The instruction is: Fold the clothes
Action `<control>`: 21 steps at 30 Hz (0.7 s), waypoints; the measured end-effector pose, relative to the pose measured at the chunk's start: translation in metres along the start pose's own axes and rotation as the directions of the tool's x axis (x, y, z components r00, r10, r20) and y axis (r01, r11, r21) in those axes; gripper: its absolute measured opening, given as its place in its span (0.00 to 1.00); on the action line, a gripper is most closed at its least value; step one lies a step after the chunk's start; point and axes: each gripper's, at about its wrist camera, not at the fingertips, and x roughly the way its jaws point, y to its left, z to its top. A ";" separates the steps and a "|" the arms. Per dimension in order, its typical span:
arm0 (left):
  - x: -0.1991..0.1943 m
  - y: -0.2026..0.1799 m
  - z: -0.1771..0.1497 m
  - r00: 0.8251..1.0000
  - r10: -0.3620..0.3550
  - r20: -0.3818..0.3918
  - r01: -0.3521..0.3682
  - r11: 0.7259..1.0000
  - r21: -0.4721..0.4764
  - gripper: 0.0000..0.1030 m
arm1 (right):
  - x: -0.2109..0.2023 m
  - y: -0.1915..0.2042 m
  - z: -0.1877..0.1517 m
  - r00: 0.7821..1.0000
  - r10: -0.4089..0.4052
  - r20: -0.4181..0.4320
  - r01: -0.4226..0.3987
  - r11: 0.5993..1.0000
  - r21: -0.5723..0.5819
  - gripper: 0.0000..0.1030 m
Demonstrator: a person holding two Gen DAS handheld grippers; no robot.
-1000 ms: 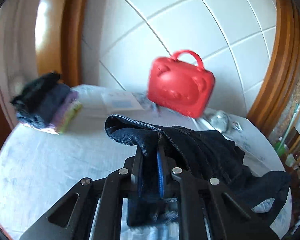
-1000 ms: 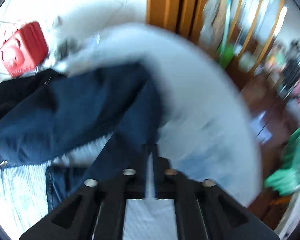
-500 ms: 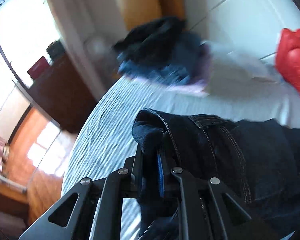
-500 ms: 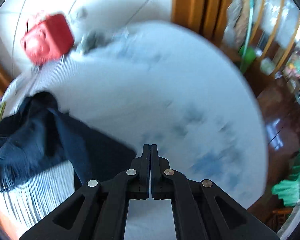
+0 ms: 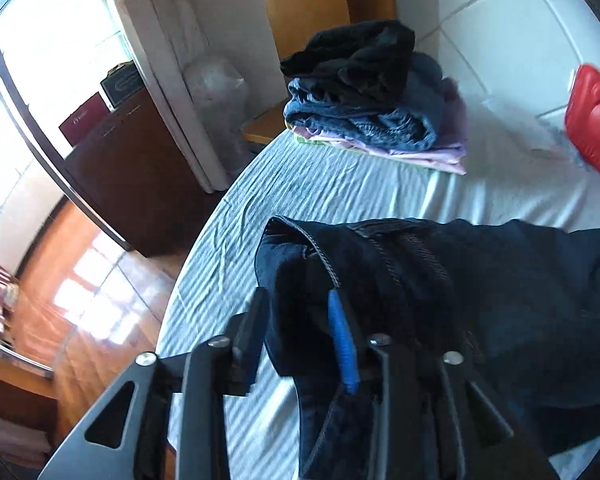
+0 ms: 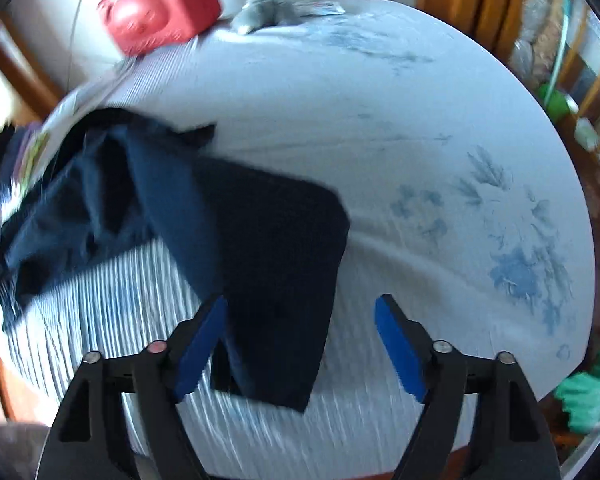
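Jeans (image 5: 460, 280) lie crumpled on the striped tablecloth (image 6: 380, 120), their waistband loose between the opening jaws of the left gripper (image 5: 300, 328), one leg end between the right gripper's (image 6: 300, 320) widening jaws.

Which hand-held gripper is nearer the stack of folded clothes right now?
Left. The left hand-held gripper, jaws opening around the jeans, faces the stack; the right hand-held gripper sits farther across the table.

One pair of dark jeans (image 5: 480, 264) lies loose on one round table (image 6: 380, 100); one stack of folded clothes (image 5: 376, 108), one red case (image 6: 156, 4), one grey soft toy (image 6: 264, 12), two grippers, left gripper (image 5: 300, 340) and right gripper (image 6: 300, 352)
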 end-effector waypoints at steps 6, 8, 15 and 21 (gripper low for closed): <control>0.005 -0.019 -0.052 0.991 -0.068 -0.118 0.074 0.996 0.051 0.53 | 0.026 0.013 -0.017 0.997 -0.018 -0.080 0.014 0.998 -0.060 0.79; 0.016 -0.023 -0.068 0.985 -0.076 -0.155 0.083 0.996 0.035 0.53 | 0.031 0.011 -0.020 0.995 -0.030 -0.094 0.024 0.998 -0.063 0.79; 0.048 -0.017 -0.101 0.969 -0.088 -0.231 0.086 0.996 -0.016 0.51 | 0.041 0.004 -0.026 0.994 -0.038 -0.106 0.034 0.999 -0.042 0.79; 0.033 -0.036 -0.110 0.975 -0.072 -0.209 0.084 0.995 0.048 0.05 | 0.050 0.003 -0.028 0.995 -0.066 -0.078 0.063 0.997 -0.036 0.50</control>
